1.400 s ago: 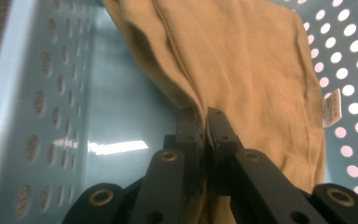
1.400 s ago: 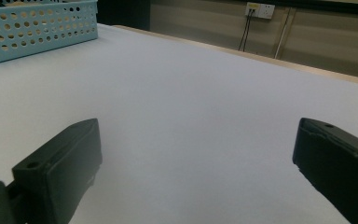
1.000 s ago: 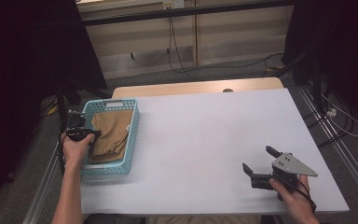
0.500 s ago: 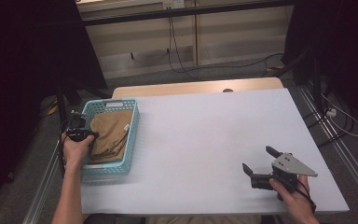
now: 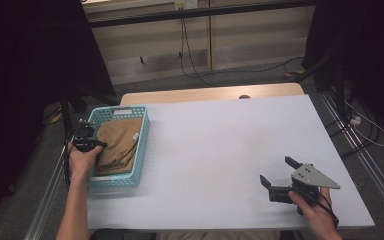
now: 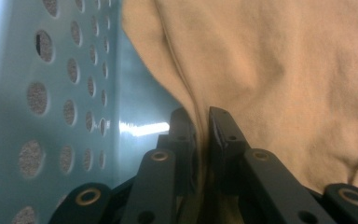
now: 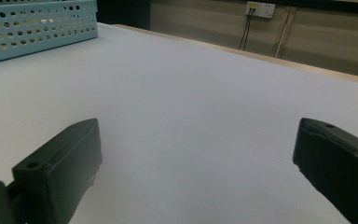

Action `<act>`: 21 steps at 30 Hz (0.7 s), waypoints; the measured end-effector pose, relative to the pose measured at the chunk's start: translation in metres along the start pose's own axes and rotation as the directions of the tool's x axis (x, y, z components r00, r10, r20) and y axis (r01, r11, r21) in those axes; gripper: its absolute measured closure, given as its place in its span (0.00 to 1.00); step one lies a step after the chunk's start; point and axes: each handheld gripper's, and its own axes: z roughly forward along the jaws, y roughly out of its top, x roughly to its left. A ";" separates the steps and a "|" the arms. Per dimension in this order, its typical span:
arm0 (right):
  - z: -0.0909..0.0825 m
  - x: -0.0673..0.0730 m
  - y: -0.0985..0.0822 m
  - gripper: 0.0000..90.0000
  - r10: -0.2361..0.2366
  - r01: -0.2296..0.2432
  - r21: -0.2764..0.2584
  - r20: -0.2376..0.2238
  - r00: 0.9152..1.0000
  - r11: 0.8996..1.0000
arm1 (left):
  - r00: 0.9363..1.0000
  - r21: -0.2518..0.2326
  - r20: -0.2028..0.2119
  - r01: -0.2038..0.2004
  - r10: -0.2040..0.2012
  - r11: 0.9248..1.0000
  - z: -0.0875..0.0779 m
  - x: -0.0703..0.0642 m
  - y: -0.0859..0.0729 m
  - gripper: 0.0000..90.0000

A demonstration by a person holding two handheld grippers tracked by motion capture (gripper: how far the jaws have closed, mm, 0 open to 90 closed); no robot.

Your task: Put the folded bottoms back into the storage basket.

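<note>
- Left tongs (image 6: 200, 126), jaws just easing apart, pinch a fold of tan cloth (image 6: 279, 79) lying in the blue basket (image 5: 139, 150) at centre left.
- Right tongs (image 5: 276, 174) rest spread apart and empty on the table (image 5: 215, 145) at lower right.
- Cloth not yet lifted out.

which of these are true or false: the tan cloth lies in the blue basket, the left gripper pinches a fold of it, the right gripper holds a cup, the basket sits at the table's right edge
1. The tan cloth lies in the blue basket. True.
2. The left gripper has a fold of the cloth between its jaws. True: the jaws stand close on the fold, though they have just been opening a little.
3. The right gripper holds a cup. False: its jaws stand wide apart with nothing between them, over the white table.
4. The basket sits at the table's right edge. False: it is at the left edge, by the left hand.
</note>
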 end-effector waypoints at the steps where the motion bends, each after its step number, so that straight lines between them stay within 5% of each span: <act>1: 0.000 0.000 0.000 0.01 0.001 -0.001 0.000 0.000 1.000 1.000 | 1.000 0.002 0.003 -0.010 0.010 1.000 -0.001 0.000 0.000 0.86; 8: 0.000 0.000 0.000 0.01 0.000 0.000 -0.002 0.000 1.000 1.000 | 0.999 -0.016 -0.024 -0.033 0.033 0.999 -0.003 -0.002 0.000 0.75; 15: -0.001 -0.001 0.000 0.01 0.003 -0.003 -0.002 0.002 1.000 1.000 | 1.000 -0.058 0.003 -0.012 0.012 0.998 -0.010 -0.001 0.001 0.68; 21: -0.001 -0.001 0.000 0.01 0.003 -0.003 -0.003 0.004 1.000 1.000 | 0.999 -0.090 0.017 -0.038 0.040 0.995 -0.015 -0.008 0.004 0.52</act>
